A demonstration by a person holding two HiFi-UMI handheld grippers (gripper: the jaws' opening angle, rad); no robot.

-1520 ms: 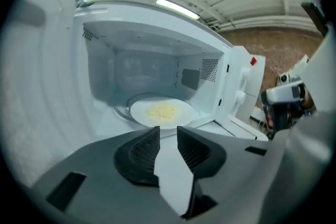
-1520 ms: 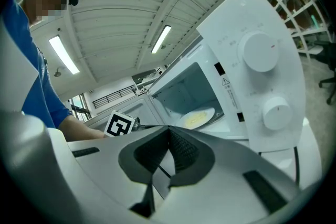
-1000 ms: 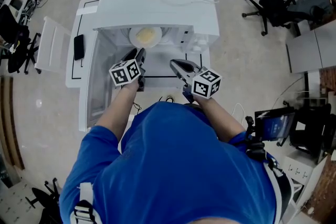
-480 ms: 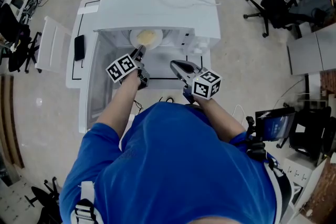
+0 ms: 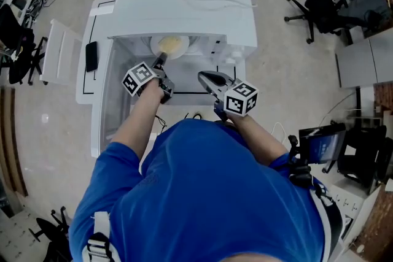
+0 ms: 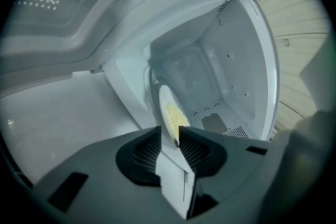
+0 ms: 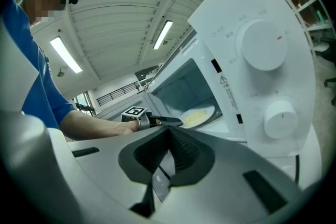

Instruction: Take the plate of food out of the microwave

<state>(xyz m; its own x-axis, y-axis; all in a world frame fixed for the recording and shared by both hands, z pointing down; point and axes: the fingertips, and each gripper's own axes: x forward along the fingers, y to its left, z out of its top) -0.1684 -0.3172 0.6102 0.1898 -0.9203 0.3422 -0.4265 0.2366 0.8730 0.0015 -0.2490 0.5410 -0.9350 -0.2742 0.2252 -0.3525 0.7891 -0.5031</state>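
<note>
My right gripper (image 5: 206,75) hangs just in front of the microwave (image 5: 184,3), by the side with the two round knobs (image 7: 261,44). Its jaws are squeezed together with nothing between them. My left gripper (image 5: 161,59) is a bit farther in, with its tips at the mouth of the open microwave. It is turned on its side in my hand. Its jaws have just been closing, and now they pinch the near rim of the plate (image 6: 167,107). The rim sits right between the two dark pads. The plate is white with yellow food (image 5: 171,42) on it. It is inside the microwave, near the front, and the right gripper view shows it lying flat on the floor of the box (image 7: 198,115). The microwave door (image 5: 115,101) stands wide open, swung out to the left of the box. Past the plate are the white back wall and side walls of the microwave, with little holes in them (image 6: 226,5).
</note>
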